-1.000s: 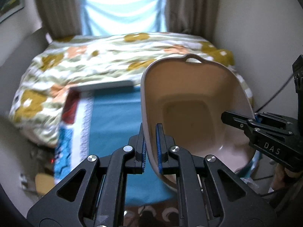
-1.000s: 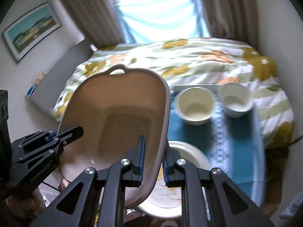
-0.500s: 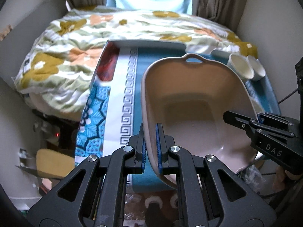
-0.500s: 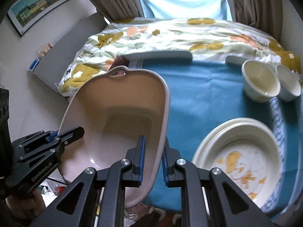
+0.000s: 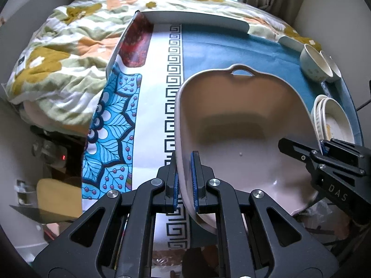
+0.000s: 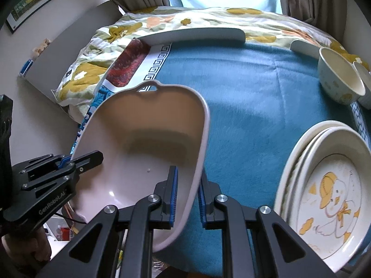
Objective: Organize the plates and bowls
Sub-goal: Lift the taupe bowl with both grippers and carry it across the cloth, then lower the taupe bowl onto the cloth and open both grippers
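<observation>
A pale pink plastic basin hangs tilted above the near left part of the table, empty inside. My left gripper is shut on its left rim, and my right gripper is shut on its right rim. Each gripper shows in the other's view, clamped on the opposite rim. A stack of cream plates, the top one with a duck drawing, lies at the table's near right. Two cream bowls stand at the far right.
A blue cloth with a patterned left border covers the table. A bed with a flowered quilt lies beyond and to the left. White curved rails edge the table's far side. A wall stands close on the right.
Both grippers have come down and forward with the basin, so the table now fills both views. The plates and bowls look closer. Both grips on the rim are unchanged.
</observation>
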`<state>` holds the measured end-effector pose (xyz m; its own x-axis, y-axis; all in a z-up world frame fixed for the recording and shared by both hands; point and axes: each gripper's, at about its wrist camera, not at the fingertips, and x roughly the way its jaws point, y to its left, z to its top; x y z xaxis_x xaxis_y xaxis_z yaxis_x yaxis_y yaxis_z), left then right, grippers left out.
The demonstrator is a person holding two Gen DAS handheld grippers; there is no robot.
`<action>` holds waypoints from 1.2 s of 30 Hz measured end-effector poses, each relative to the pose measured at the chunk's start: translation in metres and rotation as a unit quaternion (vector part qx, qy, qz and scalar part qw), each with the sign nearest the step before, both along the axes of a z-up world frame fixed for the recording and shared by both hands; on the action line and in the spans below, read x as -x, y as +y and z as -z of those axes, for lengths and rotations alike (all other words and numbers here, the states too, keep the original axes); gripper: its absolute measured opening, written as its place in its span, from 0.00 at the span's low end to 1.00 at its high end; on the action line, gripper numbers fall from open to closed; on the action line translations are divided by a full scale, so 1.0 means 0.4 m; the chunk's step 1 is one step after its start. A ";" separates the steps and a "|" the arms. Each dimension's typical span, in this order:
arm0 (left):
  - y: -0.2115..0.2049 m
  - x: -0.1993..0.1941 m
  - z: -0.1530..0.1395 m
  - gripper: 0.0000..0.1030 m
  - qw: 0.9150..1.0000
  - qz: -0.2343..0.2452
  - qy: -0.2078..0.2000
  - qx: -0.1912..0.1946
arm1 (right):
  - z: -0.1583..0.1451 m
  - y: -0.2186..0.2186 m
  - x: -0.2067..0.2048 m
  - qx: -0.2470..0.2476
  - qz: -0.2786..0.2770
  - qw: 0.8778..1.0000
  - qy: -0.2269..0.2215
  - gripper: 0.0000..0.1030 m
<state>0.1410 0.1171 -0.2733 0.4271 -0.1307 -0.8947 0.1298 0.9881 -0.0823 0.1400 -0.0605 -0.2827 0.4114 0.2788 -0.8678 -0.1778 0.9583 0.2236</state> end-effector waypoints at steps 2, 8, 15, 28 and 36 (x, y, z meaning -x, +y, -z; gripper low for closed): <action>0.003 -0.003 0.011 0.07 1.000 0.002 0.002 -0.004 | 0.012 0.009 0.000 0.002 0.000 1.000 0.003 0.14; 0.004 -0.006 0.014 0.08 1.000 0.009 -0.007 -0.012 | 0.023 0.010 -0.005 -0.001 0.000 1.000 0.001 0.15; -0.012 -0.006 0.020 0.61 1.000 0.009 -0.003 -0.026 | 0.024 0.006 -0.005 -0.014 0.001 1.000 0.006 0.15; 0.005 0.042 -0.066 0.64 0.999 -0.018 -0.020 -0.043 | -0.079 -0.054 0.043 -0.043 0.010 0.999 -0.027 0.51; -0.099 0.131 -0.277 0.65 0.995 -0.033 -0.071 -0.056 | -0.267 -0.260 0.096 -0.063 0.019 0.995 -0.077 0.56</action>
